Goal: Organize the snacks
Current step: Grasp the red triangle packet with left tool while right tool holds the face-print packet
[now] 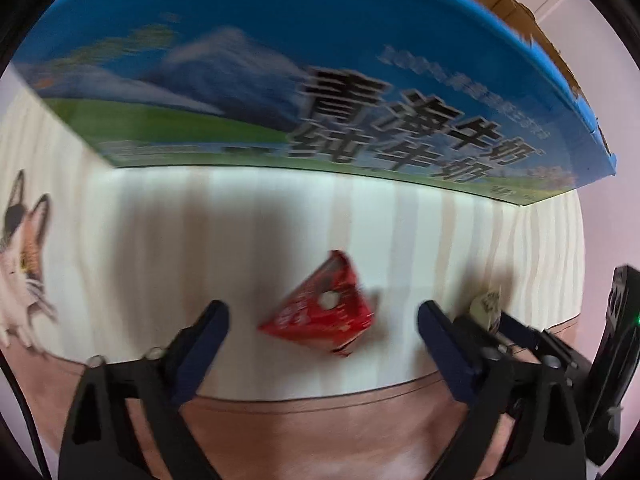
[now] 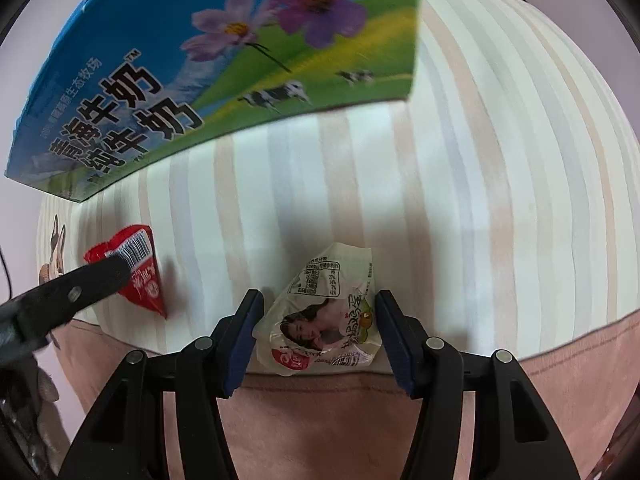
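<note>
Below the blue printed milk carton [image 2: 224,68]: your right claw [image 2: 318,330], spread, straddles the white crinkled snack packet [image 2: 324,316]; your left claw [image 1: 322,320], released, frames the red triangular snack pouch [image 1: 320,312], both poised for pickup.

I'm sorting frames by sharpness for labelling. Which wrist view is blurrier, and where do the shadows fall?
Left wrist view: motion-smeared, with the lettering on the blue printed milk carton box and the red triangular snack packet soft. Right wrist view: sharper; the print on the white crinkled snack packet is visible. Both views: fisheye bending, and shadow under the box on the striped cloth.
</note>
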{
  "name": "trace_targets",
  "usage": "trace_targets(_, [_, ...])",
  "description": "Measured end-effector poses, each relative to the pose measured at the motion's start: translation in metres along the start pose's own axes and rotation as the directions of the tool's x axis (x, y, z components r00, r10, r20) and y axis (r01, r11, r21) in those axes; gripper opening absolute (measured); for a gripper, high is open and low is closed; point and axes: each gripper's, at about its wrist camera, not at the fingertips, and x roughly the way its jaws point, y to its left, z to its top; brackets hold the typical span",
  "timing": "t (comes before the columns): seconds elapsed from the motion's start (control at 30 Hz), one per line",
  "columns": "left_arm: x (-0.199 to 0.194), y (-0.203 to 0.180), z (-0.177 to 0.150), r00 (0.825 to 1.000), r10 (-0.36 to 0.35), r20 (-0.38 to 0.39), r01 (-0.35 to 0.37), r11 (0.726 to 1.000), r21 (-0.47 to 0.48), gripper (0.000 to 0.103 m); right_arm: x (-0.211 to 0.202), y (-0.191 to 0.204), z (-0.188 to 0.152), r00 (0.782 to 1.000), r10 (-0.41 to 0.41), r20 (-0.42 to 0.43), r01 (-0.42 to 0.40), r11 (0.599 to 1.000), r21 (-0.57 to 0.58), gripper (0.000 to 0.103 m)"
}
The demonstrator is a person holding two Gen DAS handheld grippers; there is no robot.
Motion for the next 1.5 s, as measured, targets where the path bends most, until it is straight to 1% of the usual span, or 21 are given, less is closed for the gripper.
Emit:
trace_targets(0.03, [0.004,-0.002,0.000,1.000,-0.001,-0.012,0.001,1.000,0.002,0.056,-0.001,-0.002,-0.001,1.000,-0.003,-0.001,0.003,1.000,0.000,0.060])
trace_targets(0.07, [0.011,-0.007,0.003,0.999,0.007,-0.033,-0.007,1.000,0.012,0.046,0.000,-0.005,-0.004,1.000,-0.004,-0.002,0.004,1.000,0.001,0.060])
trace_targets(0.17, [0.016,-0.008,-0.002,0.999,0.000,-0.040,0.000,1.000,0.011,0.041,0.001,-0.009,-0.015,1.000,-0.006,-0.003,0.006,1.000,0.004,0.060])
trace_targets(0.3, [0.014,-0.005,-0.014,0.999,-0.012,-0.039,0.012,1.000,-0.004,0.040,-0.011,-0.023,-0.022,1.000,0.009,-0.001,-0.009,1.000,0.016,0.060])
trace_targets(0.43, [0.003,-0.001,-0.031,0.999,-0.022,-0.028,0.022,1.000,-0.012,0.039,-0.019,-0.022,-0.029,0.999,0.037,0.002,-0.037,0.999,0.021,0.060])
trace_targets(0.6, [-0.023,-0.001,-0.064,0.998,-0.059,-0.007,0.059,0.998,-0.022,0.039,-0.040,-0.013,-0.039,0.995,0.102,0.019,-0.102,0.995,0.016,0.060])
trace_targets(0.67, [-0.036,-0.006,-0.072,0.997,-0.075,0.008,0.075,0.997,-0.016,0.039,-0.054,-0.007,-0.044,0.990,0.137,0.030,-0.138,0.990,0.010,0.060])
trace_targets(0.77, [-0.066,-0.013,-0.080,0.994,-0.105,0.040,0.105,0.994,-0.003,0.039,-0.078,0.002,-0.045,0.981,0.189,0.053,-0.189,0.982,-0.006,0.060])
trace_targets(0.83, [-0.084,-0.016,-0.074,0.989,-0.127,0.070,0.127,0.992,0.005,0.039,-0.091,0.012,-0.039,0.973,0.220,0.067,-0.220,0.975,-0.018,0.060])
trace_targets(0.9, [-0.108,-0.023,-0.065,0.982,-0.151,0.114,0.150,0.989,0.019,0.039,-0.114,0.023,-0.026,0.962,0.258,0.091,-0.256,0.966,-0.034,0.060])
trace_targets(1.0, [-0.143,-0.028,-0.038,0.967,-0.184,0.177,0.178,0.983,0.044,0.039,-0.149,0.035,-0.004,0.943,0.301,0.144,-0.294,0.954,-0.062,0.060])
trace_targets(1.07, [-0.161,-0.030,-0.017,0.958,-0.190,0.214,0.179,0.981,0.071,0.039,-0.167,0.042,0.012,0.933,0.314,0.178,-0.303,0.949,-0.089,0.060])
trace_targets(1.1, [-0.165,-0.032,-0.002,0.956,-0.187,0.225,0.171,0.981,0.089,0.039,-0.176,0.046,0.021,0.925,0.320,0.203,-0.305,0.947,-0.103,0.060])
trace_targets(1.13, [-0.168,-0.035,0.006,0.957,-0.184,0.224,0.161,0.980,0.117,0.039,-0.183,0.048,0.028,0.923,0.317,0.217,-0.298,0.947,-0.118,0.060])
trace_targets(1.2, [-0.157,-0.044,0.016,0.971,-0.164,0.173,0.135,0.976,0.171,0.042,-0.195,0.050,0.044,0.918,0.308,0.249,-0.282,0.950,-0.134,0.060])
trace_targets(1.27, [-0.131,-0.040,0.013,0.983,-0.150,0.102,0.131,0.976,0.173,0.062,-0.199,0.050,0.053,0.920,0.295,0.260,-0.267,0.954,-0.136,0.060])
trace_targets(1.33, [-0.103,-0.036,-0.003,0.988,-0.150,0.023,0.144,0.977,0.157,0.064,-0.194,0.043,0.054,0.925,0.282,0.255,-0.259,0.958,-0.123,0.060])
trace_targets(1.4, [-0.062,-0.029,-0.016,0.985,-0.149,-0.086,0.158,0.982,0.105,0.064,-0.180,0.024,0.047,0.937,0.270,0.222,-0.259,0.963,-0.081,0.060])
trace_targets(1.43, [-0.046,-0.025,-0.023,0.978,-0.163,-0.130,0.173,0.982,0.072,0.064,-0.168,0.016,0.041,0.945,0.261,0.199,-0.255,0.965,-0.054,0.060])
trace_targets(1.47, [-0.024,-0.020,-0.028,0.966,-0.183,-0.181,0.190,0.981,0.022,0.064,-0.165,0.004,0.034,0.950,0.253,0.181,-0.251,0.967,-0.034,0.060])
trace_targets(1.5, [-0.010,-0.015,-0.032,0.956,-0.203,-0.212,0.203,0.979,-0.024,0.064,-0.156,-0.003,0.028,0.955,0.245,0.165,-0.247,0.969,-0.013,0.060])
